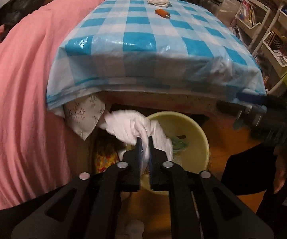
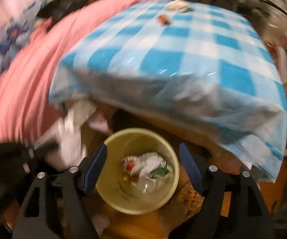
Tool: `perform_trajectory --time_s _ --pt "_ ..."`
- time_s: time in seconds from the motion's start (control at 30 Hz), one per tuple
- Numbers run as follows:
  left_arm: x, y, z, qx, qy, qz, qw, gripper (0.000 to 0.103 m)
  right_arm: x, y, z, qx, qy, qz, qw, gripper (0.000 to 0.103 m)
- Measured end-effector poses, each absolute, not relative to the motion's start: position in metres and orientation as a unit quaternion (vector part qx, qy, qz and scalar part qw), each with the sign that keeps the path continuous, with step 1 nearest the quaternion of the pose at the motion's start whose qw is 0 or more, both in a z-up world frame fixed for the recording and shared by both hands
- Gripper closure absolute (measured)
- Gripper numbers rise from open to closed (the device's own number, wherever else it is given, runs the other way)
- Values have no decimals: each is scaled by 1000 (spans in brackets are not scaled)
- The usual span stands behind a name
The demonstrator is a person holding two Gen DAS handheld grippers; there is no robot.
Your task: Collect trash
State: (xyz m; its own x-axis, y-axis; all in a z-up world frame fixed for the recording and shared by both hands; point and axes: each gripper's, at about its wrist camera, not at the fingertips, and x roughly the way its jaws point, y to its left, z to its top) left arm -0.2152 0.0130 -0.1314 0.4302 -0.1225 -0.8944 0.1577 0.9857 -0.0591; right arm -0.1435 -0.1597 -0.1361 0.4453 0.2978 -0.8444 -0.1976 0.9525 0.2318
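My left gripper [image 1: 145, 139] is shut on a crumpled white tissue [image 1: 129, 125] and holds it above the near left rim of a pale yellow bin [image 1: 199, 135] on the floor. The tissue and left gripper show blurred in the right wrist view [image 2: 69, 137]. My right gripper [image 2: 143, 149] is open and empty, straddling the bin [image 2: 111, 191], which holds white wrappers and other scraps [image 2: 147, 165]. On the blue checked table [image 1: 139, 39] lie an orange wrapper [image 1: 162, 13] and a white crumpled wad [image 1: 158, 1] at the far end.
A pink blanket [image 1: 24, 99] lies to the left of the table. Shelves with books [image 1: 262, 25] stand on the right. A patterned cushion [image 1: 83, 113] sticks out under the table edge. The right wrist view is motion-blurred.
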Motion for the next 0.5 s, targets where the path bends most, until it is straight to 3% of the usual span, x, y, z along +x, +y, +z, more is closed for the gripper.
perform_trajectory --time_s 0.03,0.1,0.17,0.27,0.5 --pt "-216 15 -128 15 520 -79 850 81 -144 -164 -132 59 497 141 854 29" --pt "-218 18 -115 18 492 -59 868 41 -146 -170 -118 71 468 136 871 22" --pt "-220 22 -99 13 454 -40 890 24 -148 -172 -106 75 440 134 885 12" --pt "-221 29 -83 6 412 -17 911 15 -148 -166 -102 66 418 130 897 11" --pt "-196 35 -53 2 366 1 931 10 -147 -150 -110 47 414 113 902 11"
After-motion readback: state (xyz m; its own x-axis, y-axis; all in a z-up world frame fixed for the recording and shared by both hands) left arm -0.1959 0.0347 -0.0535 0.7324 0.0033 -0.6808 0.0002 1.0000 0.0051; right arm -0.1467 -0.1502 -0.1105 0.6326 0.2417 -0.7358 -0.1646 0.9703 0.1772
